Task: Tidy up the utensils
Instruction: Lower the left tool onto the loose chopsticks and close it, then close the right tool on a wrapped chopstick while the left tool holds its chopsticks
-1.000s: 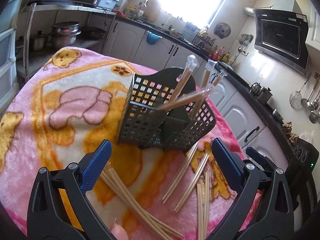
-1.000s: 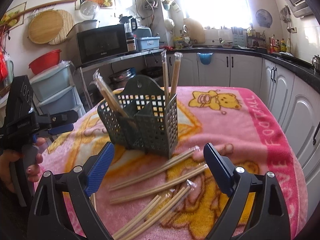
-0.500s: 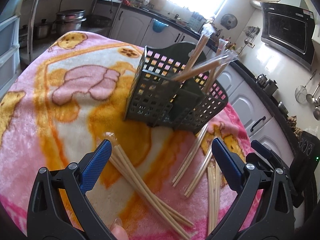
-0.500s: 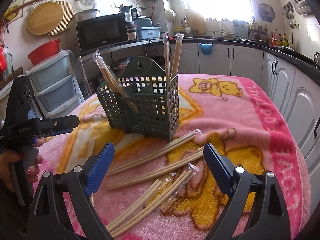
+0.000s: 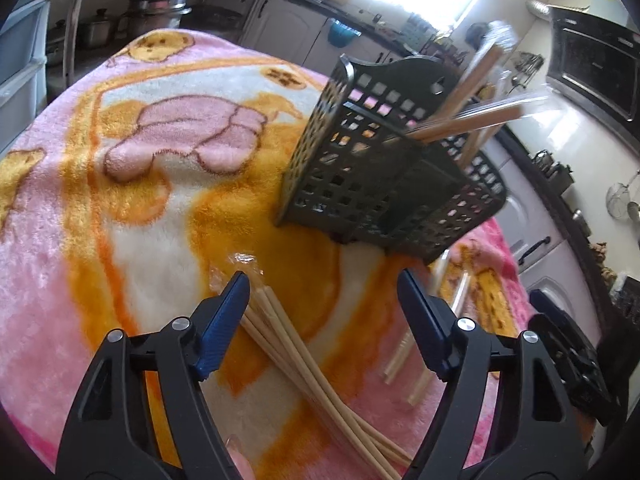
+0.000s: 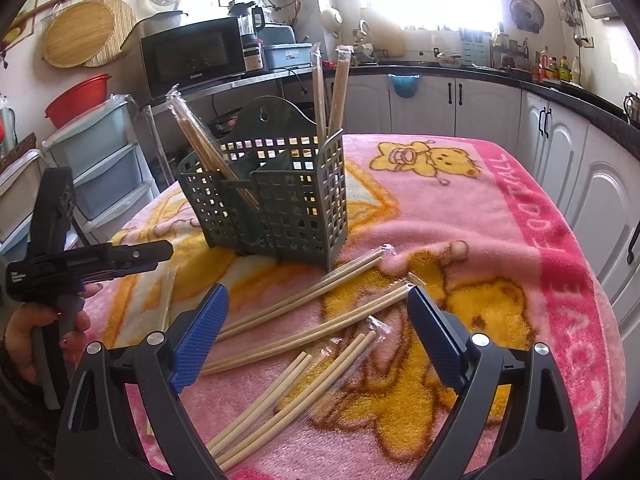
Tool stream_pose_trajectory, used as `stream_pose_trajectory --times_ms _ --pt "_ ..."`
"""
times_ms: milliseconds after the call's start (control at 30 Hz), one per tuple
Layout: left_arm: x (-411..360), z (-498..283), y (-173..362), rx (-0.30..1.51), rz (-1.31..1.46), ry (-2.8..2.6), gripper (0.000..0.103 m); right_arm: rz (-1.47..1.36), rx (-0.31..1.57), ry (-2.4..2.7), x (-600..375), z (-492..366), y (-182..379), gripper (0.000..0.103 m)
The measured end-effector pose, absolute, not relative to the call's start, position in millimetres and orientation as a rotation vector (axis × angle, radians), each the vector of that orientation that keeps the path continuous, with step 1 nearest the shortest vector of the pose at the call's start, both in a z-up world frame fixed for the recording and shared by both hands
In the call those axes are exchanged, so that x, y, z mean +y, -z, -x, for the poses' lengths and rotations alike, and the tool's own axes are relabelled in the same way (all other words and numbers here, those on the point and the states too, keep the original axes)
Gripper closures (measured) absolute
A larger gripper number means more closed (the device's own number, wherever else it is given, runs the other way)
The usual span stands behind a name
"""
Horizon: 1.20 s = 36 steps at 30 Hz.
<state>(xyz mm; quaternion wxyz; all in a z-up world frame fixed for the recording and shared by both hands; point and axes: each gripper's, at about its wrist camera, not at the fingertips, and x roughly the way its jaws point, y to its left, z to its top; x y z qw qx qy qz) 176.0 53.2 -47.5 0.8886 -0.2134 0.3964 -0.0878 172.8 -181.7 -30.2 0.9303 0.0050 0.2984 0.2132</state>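
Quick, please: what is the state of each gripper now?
Left gripper: jaws closing around wrapped wooden chopsticks on the pink blanket, not yet gripping.
Right gripper: jaws open, holding nothing.

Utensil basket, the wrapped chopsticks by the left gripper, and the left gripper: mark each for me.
utensil basket (image 6: 296,204), right wrist view, front mesh wall.
wrapped chopsticks (image 5: 292,344), left wrist view, mid-shaft.
left gripper (image 5: 322,300), left wrist view, between closing fingertips.

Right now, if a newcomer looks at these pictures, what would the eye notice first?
First, the dark green slotted holder standing mid-table on the pink bear blanket, with wrapped chopsticks sticking up out of it. Next, more wrapped chopstick pairs lying scattered on the blanket in front of it. The left gripper is closing over one bundle but not yet pressing it.
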Motion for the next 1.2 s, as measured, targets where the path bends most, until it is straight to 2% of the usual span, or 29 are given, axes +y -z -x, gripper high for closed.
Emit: stream_pose_trajectory --times_ms 367,567,633,733,1033,1200 --pt "52.9 -206.8 65.1 0.912 0.409 0.113 0.039 0.011 0.654 -0.404 -189.1 -195.2 36.3 0.015" --pt "46.4 -214.0 68.9 0.937 0.379 0.100 0.057 0.036 0.767 -0.372 -193.3 -225.3 56.4 0.015" --pt "44.2 -216.4 70.0 0.940 0.365 0.099 0.059 0.024 0.793 -0.358 -195.8 -233.1 62.6 0.016" --pt "42.4 -219.3 71.3 0.944 0.344 0.094 0.062 -0.022 0.833 -0.343 -202.4 -247.1 72.2 0.023" --pt "45.4 -224.0 76.9 0.939 0.334 0.072 0.083 -0.177 0.914 -0.324 -217.7 -278.7 90.6 0.042" --pt "49.5 -224.7 78.3 0.933 0.348 0.072 0.087 -0.145 0.911 -0.299 -213.8 -283.2 90.4 0.061"
